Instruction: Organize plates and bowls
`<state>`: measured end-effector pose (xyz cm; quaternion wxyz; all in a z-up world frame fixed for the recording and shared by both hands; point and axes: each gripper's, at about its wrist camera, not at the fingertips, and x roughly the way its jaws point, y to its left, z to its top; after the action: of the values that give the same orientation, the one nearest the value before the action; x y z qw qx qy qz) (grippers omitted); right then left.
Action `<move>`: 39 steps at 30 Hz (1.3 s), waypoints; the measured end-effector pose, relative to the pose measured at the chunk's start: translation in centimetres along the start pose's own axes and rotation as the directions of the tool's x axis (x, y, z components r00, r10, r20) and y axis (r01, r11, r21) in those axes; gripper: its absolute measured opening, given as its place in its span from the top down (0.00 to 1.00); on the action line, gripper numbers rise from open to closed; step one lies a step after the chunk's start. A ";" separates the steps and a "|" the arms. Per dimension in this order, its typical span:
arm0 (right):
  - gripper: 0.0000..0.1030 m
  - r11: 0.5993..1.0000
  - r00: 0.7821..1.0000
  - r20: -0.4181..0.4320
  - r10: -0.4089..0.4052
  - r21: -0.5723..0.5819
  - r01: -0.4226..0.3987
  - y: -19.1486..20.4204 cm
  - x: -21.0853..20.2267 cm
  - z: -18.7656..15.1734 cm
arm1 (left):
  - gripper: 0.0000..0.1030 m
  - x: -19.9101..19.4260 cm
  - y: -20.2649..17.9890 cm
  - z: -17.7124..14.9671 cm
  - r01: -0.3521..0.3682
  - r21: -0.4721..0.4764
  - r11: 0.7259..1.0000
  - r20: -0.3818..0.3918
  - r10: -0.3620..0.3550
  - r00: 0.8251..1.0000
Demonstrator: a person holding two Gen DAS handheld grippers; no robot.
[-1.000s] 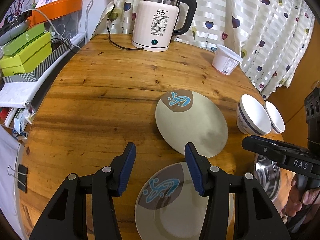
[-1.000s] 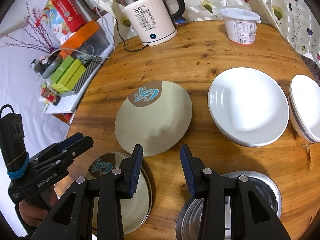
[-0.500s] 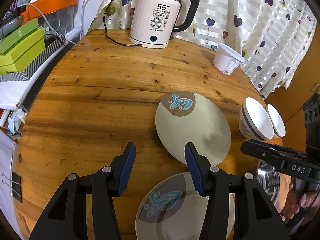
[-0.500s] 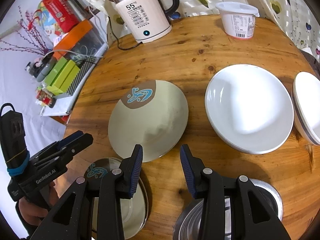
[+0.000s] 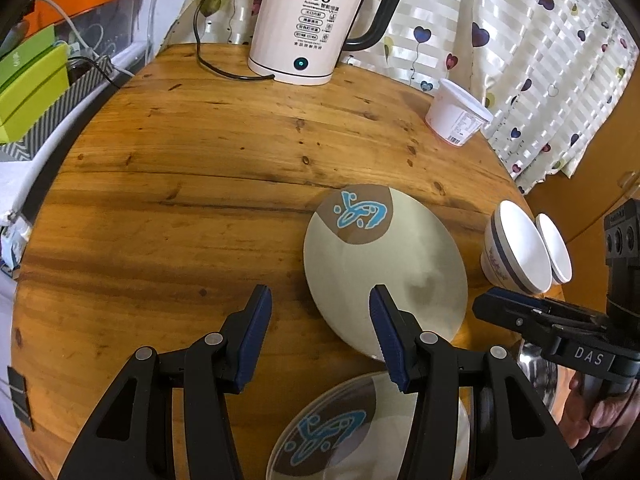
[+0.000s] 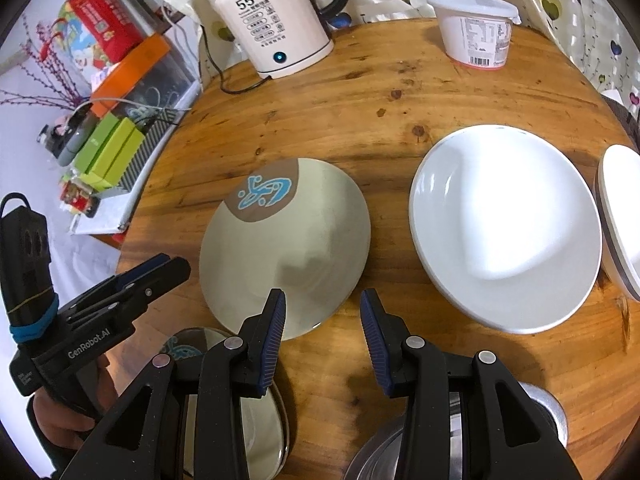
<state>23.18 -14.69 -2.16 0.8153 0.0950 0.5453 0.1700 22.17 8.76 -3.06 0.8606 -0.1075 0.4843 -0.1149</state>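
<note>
left tool [image 5: 316, 322]: jaws apart, nothing held
right tool [image 6: 322, 318]: jaws apart, nothing held
beige plate [image 5: 384, 268]: round, glossy, just ahead of both tools
table [image 5: 180, 184]: round, grained wood
white bowl [image 6: 504, 228]: smooth, holds nothing, ahead-right of right tool

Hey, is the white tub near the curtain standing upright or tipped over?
Upright. The white tub stands on its base on the wooden table, its lidded rim on top and its printed label reading level. Cannot tell whether it holds anything.
</note>
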 end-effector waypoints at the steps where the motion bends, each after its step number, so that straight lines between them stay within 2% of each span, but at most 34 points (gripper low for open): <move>1: 0.62 1.000 1.000 -0.001 -0.001 0.002 0.001 -0.1 0.1 0.1 | 0.50 0.2 0.0 0.1 0.003 0.002 1.000 -0.003 -0.003 1.000; 5: 0.62 1.000 1.000 -0.009 -0.010 0.006 0.010 -0.1 0.5 0.5 | 0.49 0.9 0.0 0.6 0.017 0.001 1.000 -0.018 -0.017 1.000; 10: 0.68 1.000 0.999 -0.028 -0.026 0.015 0.026 -0.1 1.5 1.0 | 0.50 1.8 0.2 0.9 0.026 -0.004 1.000 -0.035 -0.027 0.999; 19: 0.72 0.999 0.998 -0.047 -0.041 0.026 0.042 -0.2 2.5 1.2 | 0.50 2.8 0.1 1.0 0.054 0.003 0.999 -0.054 -0.054 0.997; 21: 0.73 0.999 0.998 -0.049 -0.044 0.026 0.045 -0.2 2.6 1.2 | 0.56 3.0 0.0 1.0 0.058 0.008 0.998 -0.058 -0.057 0.997; 29: 0.77 0.998 0.997 -0.047 -0.053 0.034 0.055 -0.3 2.9 1.2 | 0.63 3.4 -0.2 1.0 0.051 0.019 0.999 -0.057 -0.049 0.997; 39: 0.77 0.998 0.999 -0.030 -0.042 0.038 0.043 -0.2 2.9 1.0 | 0.63 3.3 0.3 1.2 0.048 0.016 0.999 -0.038 -0.048 0.998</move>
<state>25.20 -13.78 -4.32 0.8087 0.0967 0.5622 0.1431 24.85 8.09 -5.22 0.8492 -0.1099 0.4968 -0.1415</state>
